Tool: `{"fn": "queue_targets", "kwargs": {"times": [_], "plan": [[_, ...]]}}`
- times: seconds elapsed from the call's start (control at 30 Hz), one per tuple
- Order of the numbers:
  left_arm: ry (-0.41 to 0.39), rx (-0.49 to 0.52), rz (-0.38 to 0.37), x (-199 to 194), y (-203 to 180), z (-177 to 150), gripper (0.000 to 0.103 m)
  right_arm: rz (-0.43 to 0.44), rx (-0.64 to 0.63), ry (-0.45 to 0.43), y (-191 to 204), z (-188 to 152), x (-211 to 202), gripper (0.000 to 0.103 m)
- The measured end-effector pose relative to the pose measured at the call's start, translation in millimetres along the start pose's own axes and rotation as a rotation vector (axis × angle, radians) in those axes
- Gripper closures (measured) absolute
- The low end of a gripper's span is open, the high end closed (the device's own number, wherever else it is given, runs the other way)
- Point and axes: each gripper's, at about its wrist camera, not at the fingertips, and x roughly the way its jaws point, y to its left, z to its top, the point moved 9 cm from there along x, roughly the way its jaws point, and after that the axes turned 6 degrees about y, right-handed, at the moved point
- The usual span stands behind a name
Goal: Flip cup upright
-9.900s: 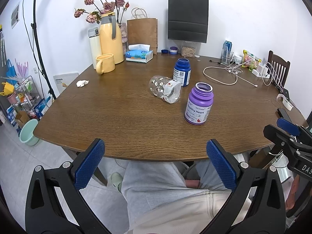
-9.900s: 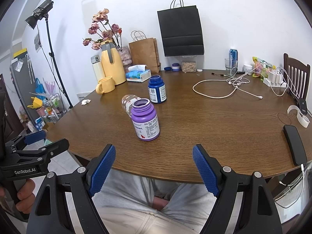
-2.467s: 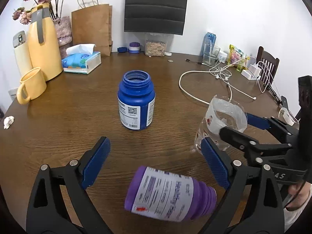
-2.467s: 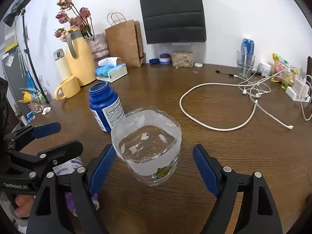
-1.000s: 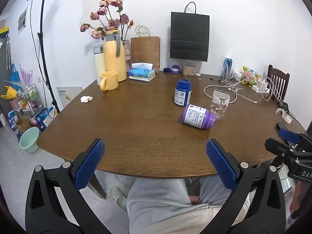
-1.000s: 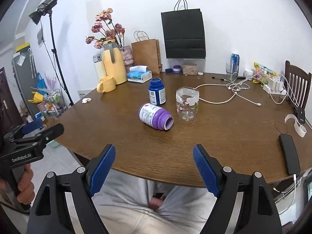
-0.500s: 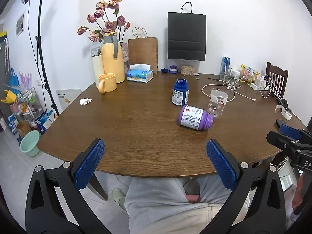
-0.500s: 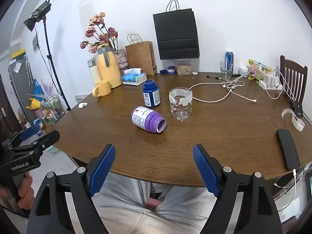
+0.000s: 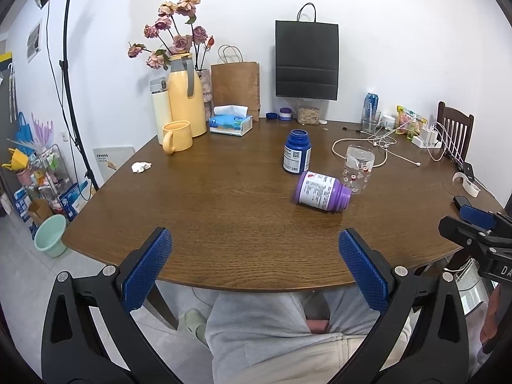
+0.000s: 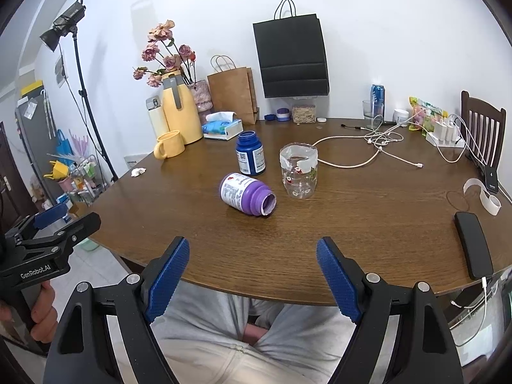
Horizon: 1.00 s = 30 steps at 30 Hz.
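Note:
The clear plastic cup (image 10: pixel 299 175) with small printed figures stands upright on the brown table (image 10: pixel 368 217), mouth up; it also shows in the left wrist view (image 9: pixel 357 170). My left gripper (image 9: pixel 254 272) is open and empty, held off the table's near edge. My right gripper (image 10: pixel 252 276) is open and empty, also back from the near edge, well short of the cup.
A purple bottle (image 10: pixel 247 194) lies on its side just left of the cup. A blue bottle (image 10: pixel 250 156) stands behind it. A yellow mug (image 10: pixel 169 144), jug, tissue box, bags and white cables (image 10: pixel 377 150) sit further back. A black phone (image 10: pixel 473 249) lies at right.
Since 2.5 s ago the right gripper has let go of the upright cup and both grippers have pulled back past the table edge. In the last second they barely shifted.

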Motion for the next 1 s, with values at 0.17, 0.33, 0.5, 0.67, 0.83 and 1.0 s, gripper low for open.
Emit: {"fn": "queue_targets", "kwargs": {"times": [0.17,0.33,0.5,0.67,0.83,1.0], "plan": [[0.0,0.004,0.0,0.1,-0.2,-0.4,0.0,0.001,-0.007,0.008,2.7,-1.2,0.9,0.017],[0.006,0.006,-0.005,2.2,-0.1,-3.6,0.0,0.002,-0.008,0.009,3.4,-1.2,1.4,0.017],[0.0,0.024,-0.012,0.8,-4.0,-5.4,0.0,0.006,-0.012,0.015,3.7,-1.6,3.4,0.017],[0.0,0.022,-0.012,0.6,-3.1,-5.3,0.0,0.008,-0.013,0.009,4.2,-1.1,1.6,0.017],[0.003,0.021,-0.008,1.6,-2.0,-3.6,0.0,0.007,-0.011,0.011,3.3,-1.6,1.7,0.017],[-0.004,0.025,-0.009,1.7,-2.7,-3.1,0.0,0.008,-0.012,0.011,3.0,-1.6,2.7,0.017]]}}
